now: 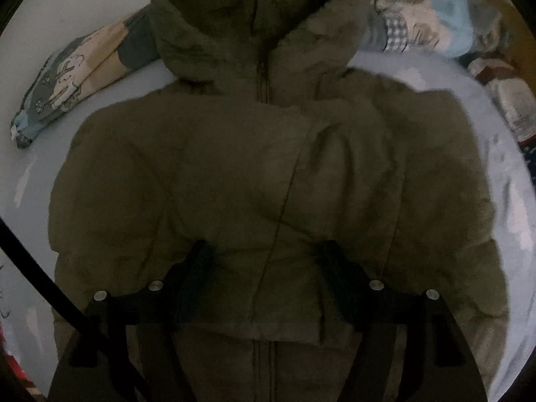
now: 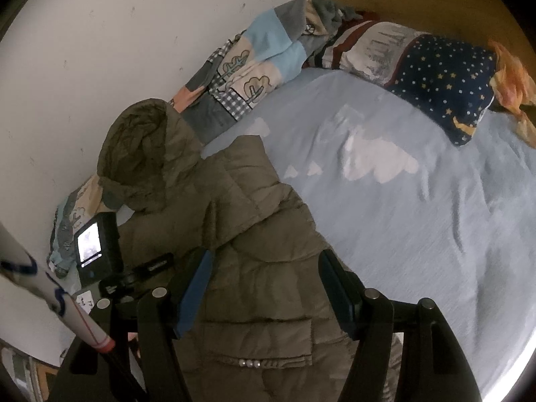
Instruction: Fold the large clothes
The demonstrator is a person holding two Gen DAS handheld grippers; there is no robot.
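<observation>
An olive-green hooded puffer jacket (image 1: 268,174) lies spread on a bed covered with a pale blue sheet (image 2: 418,227) printed with white clouds. In the left wrist view the jacket fills most of the frame, front side up, its zipper (image 1: 263,82) running down from the hood (image 1: 214,26) at the top centre; both sleeves appear to be folded inward across the chest, the one at centre right lying on top. The left claw (image 1: 263,251) hovers over the lower middle of the jacket with its two dark fingers spread apart and nothing between them. In the right wrist view the jacket sits in the lower left of the frame, and the right claw (image 2: 264,268) is likewise released and empty above the jacket's side, near a pocket flap (image 2: 258,341) with small studs (whether either claw touches the fabric is not clear). A patchwork quilt (image 2: 241,77) is bunched along the white wall (image 2: 100,50) at the upper centre, a navy pillow with stars (image 2: 445,80) lies at the upper right, and the other claw's camera unit (image 2: 97,244) shows at the left edge. The step in hand looks like gathering the hem to fold the body up toward the hood. To do it well, each claw should probably pinch through all the padded layers at a bottom corner, lift evenly, and lay the hem flat so the tucked sleeves stay in place.
</observation>
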